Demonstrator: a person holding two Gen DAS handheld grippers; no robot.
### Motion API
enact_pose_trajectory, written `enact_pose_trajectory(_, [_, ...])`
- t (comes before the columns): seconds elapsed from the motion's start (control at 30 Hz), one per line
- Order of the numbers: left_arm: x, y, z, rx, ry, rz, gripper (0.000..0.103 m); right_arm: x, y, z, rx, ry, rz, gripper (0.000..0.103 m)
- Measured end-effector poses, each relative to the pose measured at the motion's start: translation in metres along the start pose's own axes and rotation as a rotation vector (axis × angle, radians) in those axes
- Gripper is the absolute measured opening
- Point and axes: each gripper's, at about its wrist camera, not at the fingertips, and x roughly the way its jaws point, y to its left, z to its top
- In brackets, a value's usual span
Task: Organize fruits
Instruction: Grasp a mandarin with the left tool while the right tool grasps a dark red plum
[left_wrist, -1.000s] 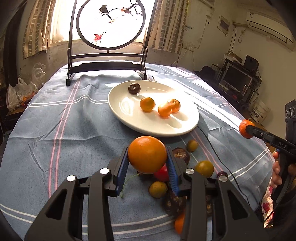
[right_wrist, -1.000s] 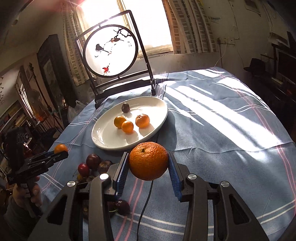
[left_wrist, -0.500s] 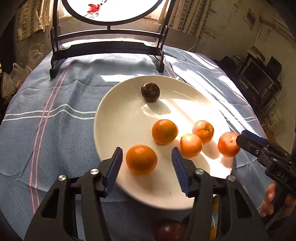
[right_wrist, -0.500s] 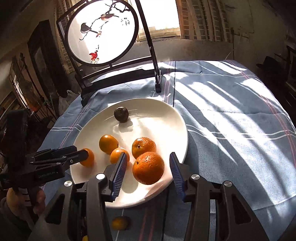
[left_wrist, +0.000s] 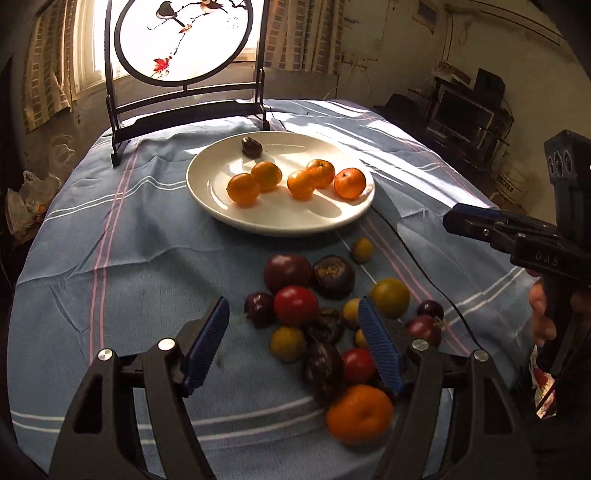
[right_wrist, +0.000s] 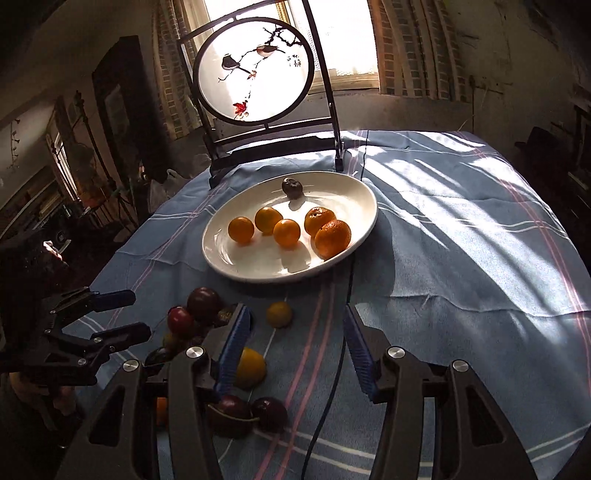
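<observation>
1. From the left tongs' camera: the left tongs (left_wrist: 293, 347) are hanging released and empty above the loose pile of fruit (left_wrist: 325, 317) on the table (left_wrist: 110, 258); their jaws have just been opening further. A red fruit (left_wrist: 295, 305) is lying straight ahead between the blue pads, and a big orange (left_wrist: 359, 412) is sitting lower right, beside the right pad. The plate (left_wrist: 236, 218), beyond the pile, is carrying five oranges and one dark fruit.

2. From the right tongs' camera: the right tongs (right_wrist: 295, 347) are gaping, gripping nothing, over bare cloth. The pile is lying to their left, with a yellow fruit (right_wrist: 250, 367) just outside the left pad. I judge the left tongs (right_wrist: 118, 314) nearer the pile.
</observation>
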Motion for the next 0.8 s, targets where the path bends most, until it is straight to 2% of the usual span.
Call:
enact_pose_trajectory(0.13, [-0.021, -0.029, -0.047, 0.081, -0.008, 0.017, 0.07, -0.026, 0.003, -0.034, 0.015, -0.017, 0.014, 0.053])
enact_pose_trajectory(0.27, [-0.005, -0.043, -0.072, 0.088, 0.03, 0.021, 0.047, -0.034, 0.002, -0.056, 0.018, -0.011, 0.01, 0.053])
enact_pose_trajectory(0.43, [0.015, -0.045, -0.078, 0.058, 0.011, 0.037, 0.044, -0.03, 0.0, -0.073, 0.015, 0.025, 0.019, 0.053])
enact_pose_trajectory(0.53, [0.011, -0.042, -0.08, 0.029, -0.001, 0.023, 0.042, -0.025, 0.005, -0.081, -0.039, 0.048, 0.018, 0.052])
enact_pose_trajectory(0.6, [0.003, -0.038, -0.08, 0.004, -0.015, 0.009, 0.042, -0.02, 0.008, -0.084, -0.07, 0.06, 0.026, 0.048])
enact_pose_trajectory(0.8, [-0.015, -0.028, -0.079, -0.028, -0.045, 0.004, 0.042, 0.003, 0.014, -0.078, -0.114, 0.097, 0.021, 0.046])
